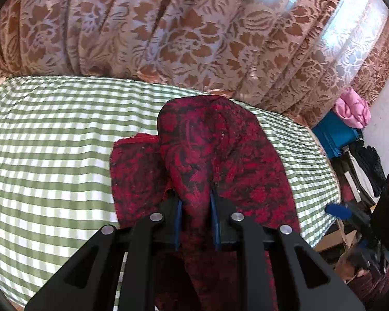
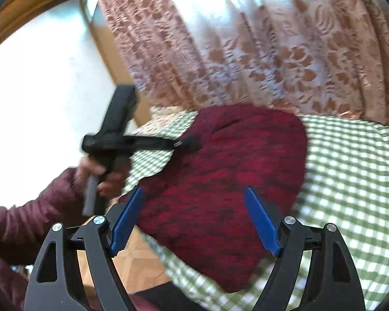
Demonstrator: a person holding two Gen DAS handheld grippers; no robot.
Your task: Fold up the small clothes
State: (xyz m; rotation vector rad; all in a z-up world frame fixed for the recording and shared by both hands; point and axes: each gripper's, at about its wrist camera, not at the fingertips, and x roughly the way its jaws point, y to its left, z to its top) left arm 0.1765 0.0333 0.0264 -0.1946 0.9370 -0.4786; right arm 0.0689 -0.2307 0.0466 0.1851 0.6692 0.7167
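Observation:
A dark red and black patterned garment (image 1: 220, 155) lies bunched on the green-and-white checked bed cover (image 1: 51, 142). My left gripper (image 1: 195, 197) is shut on a raised fold of the garment, which drapes over and between its blue-padded fingers. In the right wrist view the garment (image 2: 233, 181) spreads near the bed's corner, and the left gripper (image 2: 186, 142) pinches its far left edge, held by a hand. My right gripper (image 2: 194, 194) is open and empty, hovering just above the garment's near side.
A floral brown curtain (image 1: 181, 31) hangs behind the bed. Pink cloth (image 1: 352, 108), a blue box (image 1: 334, 134) and dark clutter stand right of the bed. The bed edge (image 2: 173, 264) drops to a wooden floor (image 2: 132, 261) at lower left.

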